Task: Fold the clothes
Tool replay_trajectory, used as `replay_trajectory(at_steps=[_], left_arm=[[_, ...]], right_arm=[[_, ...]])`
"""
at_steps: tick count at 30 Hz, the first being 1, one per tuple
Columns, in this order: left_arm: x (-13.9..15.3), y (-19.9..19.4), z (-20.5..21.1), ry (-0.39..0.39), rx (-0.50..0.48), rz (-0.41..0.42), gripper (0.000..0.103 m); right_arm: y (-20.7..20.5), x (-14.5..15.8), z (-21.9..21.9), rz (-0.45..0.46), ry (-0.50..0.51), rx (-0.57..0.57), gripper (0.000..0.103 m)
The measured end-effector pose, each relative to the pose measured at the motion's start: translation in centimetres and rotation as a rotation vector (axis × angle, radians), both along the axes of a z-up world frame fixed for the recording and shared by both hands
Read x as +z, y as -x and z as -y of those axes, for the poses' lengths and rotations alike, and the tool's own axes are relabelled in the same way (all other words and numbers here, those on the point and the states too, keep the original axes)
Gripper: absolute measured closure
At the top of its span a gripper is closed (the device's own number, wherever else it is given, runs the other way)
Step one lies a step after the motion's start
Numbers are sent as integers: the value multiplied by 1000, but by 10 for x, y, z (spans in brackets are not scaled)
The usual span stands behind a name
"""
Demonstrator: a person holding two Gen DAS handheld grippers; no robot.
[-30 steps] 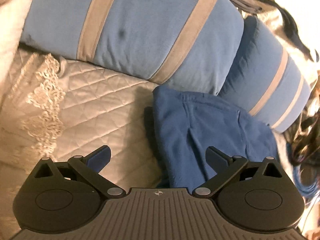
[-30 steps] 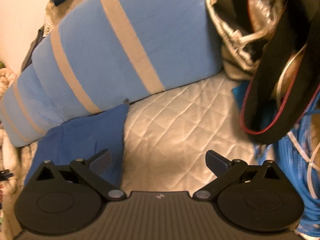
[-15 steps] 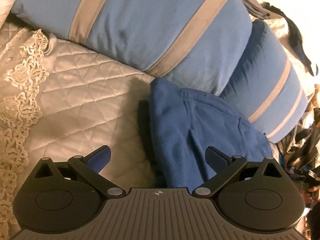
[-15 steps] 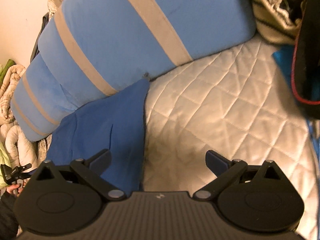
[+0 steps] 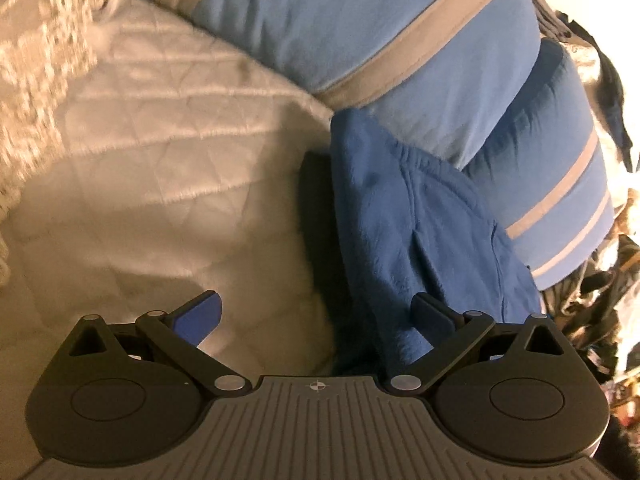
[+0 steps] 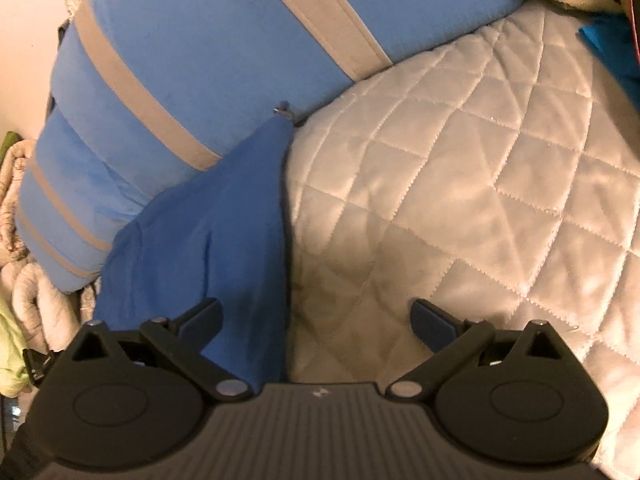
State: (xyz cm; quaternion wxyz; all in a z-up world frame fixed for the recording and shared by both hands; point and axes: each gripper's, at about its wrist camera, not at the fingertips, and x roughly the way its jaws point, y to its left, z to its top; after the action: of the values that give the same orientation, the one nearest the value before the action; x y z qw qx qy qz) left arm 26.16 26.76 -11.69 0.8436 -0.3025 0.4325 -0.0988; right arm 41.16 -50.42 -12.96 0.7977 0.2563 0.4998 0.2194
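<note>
Left claw (image 5: 316,314) spread, holding nothing; blue garment (image 5: 416,232) lies lower right, against the pillows (image 5: 360,32). Right claw (image 6: 316,316) likewise spread, garment (image 6: 208,248) lower left on the quilt (image 6: 460,184). Only left view shows lace trim (image 5: 36,80).

The right hand-held gripper (image 6: 316,316) hung with its jaws wide apart above a quilted cream bedspread (image 6: 460,184). A folded dark blue garment (image 6: 208,248) lay on the bedspread, its far edge touching a light blue pillow with beige stripes (image 6: 224,48); the left finger (image 6: 200,320) overlapped the garment.
</note>
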Motion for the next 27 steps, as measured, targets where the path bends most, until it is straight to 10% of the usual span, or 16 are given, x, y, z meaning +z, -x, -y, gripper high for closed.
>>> replay_trajectory(at_steps=[27], left_arm=[[-21,-52,24,306,-104,19,0]], right_arm=[[-39,-29,-79,-13,-225,140,1]])
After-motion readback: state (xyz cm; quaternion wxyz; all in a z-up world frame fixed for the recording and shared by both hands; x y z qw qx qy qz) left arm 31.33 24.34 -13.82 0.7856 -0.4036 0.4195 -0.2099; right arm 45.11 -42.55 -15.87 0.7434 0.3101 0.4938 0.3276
